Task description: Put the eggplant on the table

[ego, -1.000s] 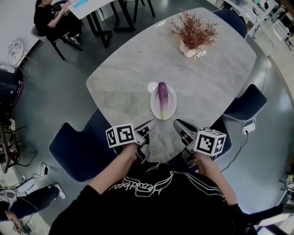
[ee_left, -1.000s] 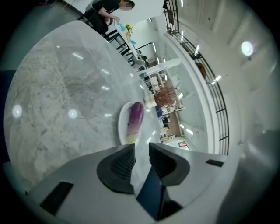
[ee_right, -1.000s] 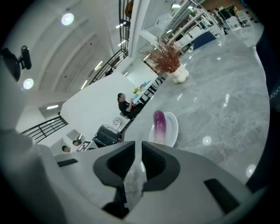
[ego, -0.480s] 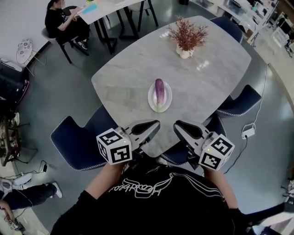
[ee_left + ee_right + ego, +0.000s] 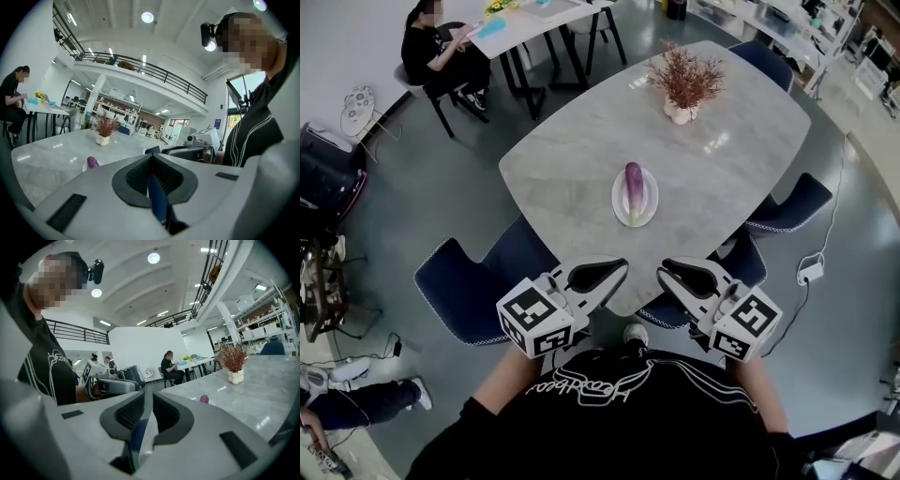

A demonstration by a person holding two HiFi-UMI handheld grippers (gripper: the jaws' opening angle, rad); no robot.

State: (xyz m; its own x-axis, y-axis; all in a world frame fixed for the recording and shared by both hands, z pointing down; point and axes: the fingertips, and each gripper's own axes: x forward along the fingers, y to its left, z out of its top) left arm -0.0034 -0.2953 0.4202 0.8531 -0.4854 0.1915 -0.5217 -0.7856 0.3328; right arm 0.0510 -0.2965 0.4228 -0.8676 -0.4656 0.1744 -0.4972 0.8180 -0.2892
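A purple eggplant [image 5: 633, 180] lies on a small white plate [image 5: 619, 202] in the middle of the grey marble table [image 5: 572, 159]. It shows far off as a small purple lump in the left gripper view [image 5: 93, 162] and in the right gripper view [image 5: 204, 399]. My left gripper [image 5: 625, 265] and right gripper [image 5: 661, 267] hang side by side in front of my chest, short of the table's near edge and well apart from the eggplant. The left jaws meet at their tips [image 5: 151, 157] with nothing between them. The right jaws [image 5: 148, 393] show only a thin slit and hold nothing.
A vase of dried red branches [image 5: 682, 111] stands at the table's far end. Dark blue chairs sit at the near left [image 5: 478, 281] and at the right [image 5: 787, 211]. A person [image 5: 441, 56] sits at another table at the far left. Grey floor surrounds the table.
Both grippers have risen and drawn back from the table's near edge toward my chest, rolling so their marker cubes sit lower. The left jaws have closed. The eggplant has not moved.
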